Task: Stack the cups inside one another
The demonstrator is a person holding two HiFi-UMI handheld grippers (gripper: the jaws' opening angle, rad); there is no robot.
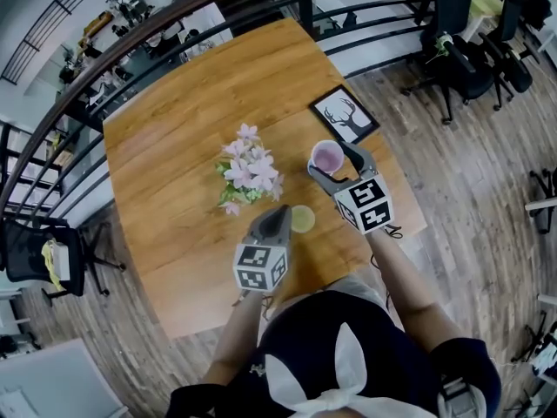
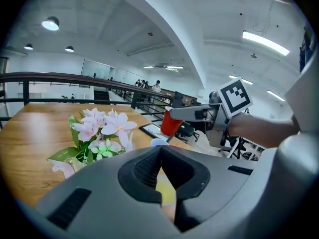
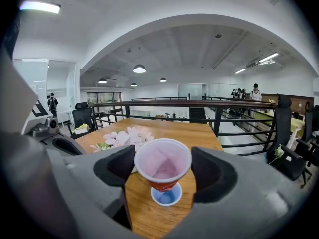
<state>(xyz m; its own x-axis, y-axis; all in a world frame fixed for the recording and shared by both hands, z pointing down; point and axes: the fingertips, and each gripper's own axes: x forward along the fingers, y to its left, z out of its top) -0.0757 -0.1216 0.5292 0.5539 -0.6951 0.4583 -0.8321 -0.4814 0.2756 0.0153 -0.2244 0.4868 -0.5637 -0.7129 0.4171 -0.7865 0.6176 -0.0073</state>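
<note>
While the right gripper [image 3: 163, 167] has its claw clamped on a thin red plastic cup [image 3: 162, 158] mid-frame, over a small blue cup [image 3: 166, 196] on the wooden table [image 3: 144, 218], the left gripper [image 2: 160, 152] seems pinched shut on a yellow-green cup [image 2: 165, 190]. Light and crushable: grip gently below the rim.

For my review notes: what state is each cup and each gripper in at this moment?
red cup: held off the table in the right gripper, above the blue cup, not nested.
blue cup: upright on the table, empty.
yellow cup: standing on the table, at the left gripper's tip.
right gripper: shut on the red cup.
left gripper: jaws together; any hold on the yellow cup unclear.
</note>
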